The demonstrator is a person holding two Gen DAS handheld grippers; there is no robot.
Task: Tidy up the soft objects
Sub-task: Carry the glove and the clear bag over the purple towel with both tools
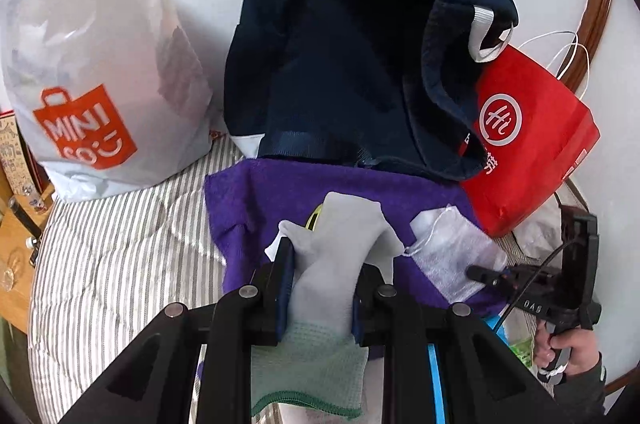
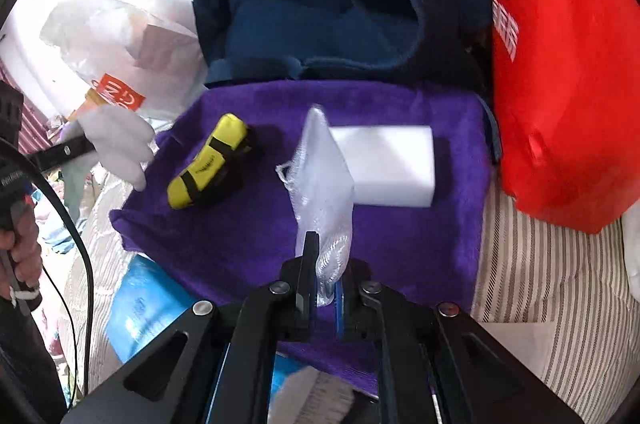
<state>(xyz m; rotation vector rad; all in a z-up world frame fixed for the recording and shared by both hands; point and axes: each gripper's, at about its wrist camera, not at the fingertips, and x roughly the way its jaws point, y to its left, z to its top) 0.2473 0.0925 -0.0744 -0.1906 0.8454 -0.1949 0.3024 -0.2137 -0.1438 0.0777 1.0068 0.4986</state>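
My left gripper [image 1: 320, 264] is shut on a grey knit glove [image 1: 336, 248] with a green cuff, which it holds just above a purple towel [image 1: 248, 208] spread on the bed. In the right wrist view the same glove [image 2: 116, 140] hangs at the towel's left edge. My right gripper [image 2: 324, 264] is shut on the lower end of a white mesh pouch [image 2: 324, 184] that stands upright over the purple towel [image 2: 400, 244]. On that towel lie a yellow and black soft toy [image 2: 208, 160] and a white sponge block [image 2: 392, 164]. The left wrist view shows the pouch [image 1: 452, 256] pinched by the right gripper [image 1: 478, 272].
A navy bag [image 1: 352, 64] stands behind the towel against the white wall, with a red shopping bag [image 1: 532, 144] to its right and a white Miniso plastic bag [image 1: 92, 64] to its left. Striped bedding [image 1: 120, 264] surrounds the towel. A wooden side table [image 1: 16, 244] stands far left.
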